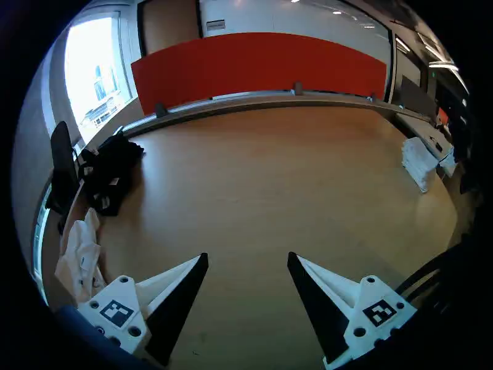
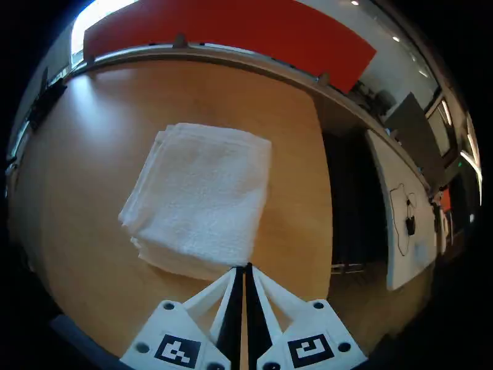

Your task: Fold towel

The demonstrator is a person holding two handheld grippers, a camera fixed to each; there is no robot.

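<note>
left gripper view
- left gripper (image 1: pixel 246 256): fingers spread, nothing between them, over bare bench (image 1: pixel 277 185)
- towel (image 1: pixel 420 161): far off at 3 o'clock, near the bench edge
- risk: we judge this side too far off to steady the stack

right gripper view
- right gripper (image 2: pixel 245 271): fingers pressed together, tips at the towel's near edge, 6 o'clock; we can't tell if a layer is caught
- risk: a pull with a caught layer could peel the stack open or drag it toward the bench edge at 3 o'clock
- towel look: white terry, thick square stack, layers stepped at 9 o'clock, top flat
</note>
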